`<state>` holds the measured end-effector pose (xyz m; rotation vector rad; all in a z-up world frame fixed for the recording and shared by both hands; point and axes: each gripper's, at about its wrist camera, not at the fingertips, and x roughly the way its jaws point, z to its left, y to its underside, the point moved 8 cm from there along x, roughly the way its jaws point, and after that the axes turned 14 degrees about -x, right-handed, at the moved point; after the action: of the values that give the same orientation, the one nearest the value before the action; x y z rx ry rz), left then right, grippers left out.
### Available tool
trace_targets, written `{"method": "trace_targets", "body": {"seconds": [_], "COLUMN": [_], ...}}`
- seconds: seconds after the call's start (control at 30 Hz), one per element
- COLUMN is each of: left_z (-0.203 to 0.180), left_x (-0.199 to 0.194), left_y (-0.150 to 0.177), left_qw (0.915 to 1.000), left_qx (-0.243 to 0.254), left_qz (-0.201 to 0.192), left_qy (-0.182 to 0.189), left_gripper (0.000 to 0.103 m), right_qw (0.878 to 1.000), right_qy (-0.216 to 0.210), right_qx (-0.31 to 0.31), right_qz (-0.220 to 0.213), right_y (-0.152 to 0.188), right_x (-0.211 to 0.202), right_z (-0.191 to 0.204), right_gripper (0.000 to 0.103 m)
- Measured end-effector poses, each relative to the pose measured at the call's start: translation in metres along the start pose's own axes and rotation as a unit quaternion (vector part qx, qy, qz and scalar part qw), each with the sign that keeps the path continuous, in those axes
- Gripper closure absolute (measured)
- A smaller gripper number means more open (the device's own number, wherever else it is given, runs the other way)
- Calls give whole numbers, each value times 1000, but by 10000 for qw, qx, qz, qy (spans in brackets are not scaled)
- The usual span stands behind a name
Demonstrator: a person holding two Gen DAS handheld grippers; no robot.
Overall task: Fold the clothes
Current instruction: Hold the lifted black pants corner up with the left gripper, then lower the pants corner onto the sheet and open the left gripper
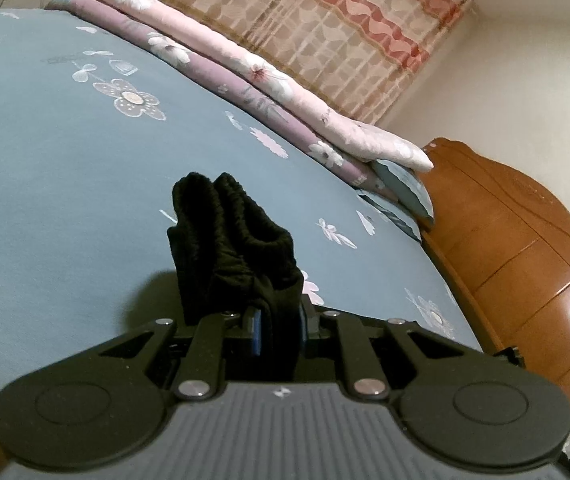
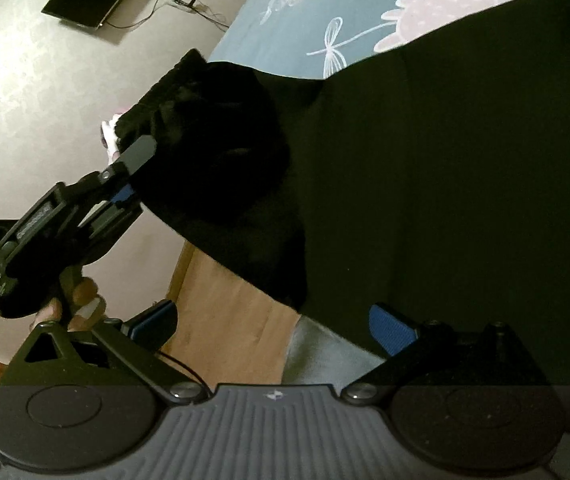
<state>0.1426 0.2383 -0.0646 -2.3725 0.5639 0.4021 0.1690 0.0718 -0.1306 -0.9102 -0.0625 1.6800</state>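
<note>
The left gripper [image 1: 279,322] clamps the bunched, ribbed waistband of a black garment [image 1: 237,248] above a blue floral bedsheet [image 1: 65,160], its blue-padded fingers [image 1: 256,330] pinched narrow on the cloth. The right gripper [image 2: 273,324] has its jaws spread wide with nothing between them, just beside the dark fabric that hangs from the bed's edge. A folded pink quilt [image 1: 245,68] lies along the far side

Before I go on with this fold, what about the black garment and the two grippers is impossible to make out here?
- Black garment: type and full outline; the right wrist view's edge cuts it off, and it is too dark.
- Left gripper fingertips: buried in the bunched waistband in the left wrist view.
- Right gripper: open; whether the cloth touches its pads is unclear.
</note>
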Motion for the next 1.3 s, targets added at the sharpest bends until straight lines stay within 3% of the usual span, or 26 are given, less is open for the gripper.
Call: {"method": "trace_targets", "body": {"seconds": [0.23,0.6,0.9,1.3], "left_z": [-27,-61,-84,-109], "left_x": [5,27,51,90], "left_y": [10,29,47,89], "left_qw": [9995,9974,9945,9866], "left_qx": [188,373,521,1047], "left_qz": [125,430,719,1184], "left_qy": [207,450,556,412], "left_gripper": [88,88,88,88], "right_qw": [9956,9758,9553,9426], "right_qy": [547,1202,1768,1941], "right_qx": [-27,329,500,977], "right_qz": [-764,-1799,-2317,-2536], "right_y": [-8,0,24,51], "right_x": [-61,-159,-231,-250], "right_z": [-10,-53,-78,-113], "right_gripper": [0,0,0,0]}}
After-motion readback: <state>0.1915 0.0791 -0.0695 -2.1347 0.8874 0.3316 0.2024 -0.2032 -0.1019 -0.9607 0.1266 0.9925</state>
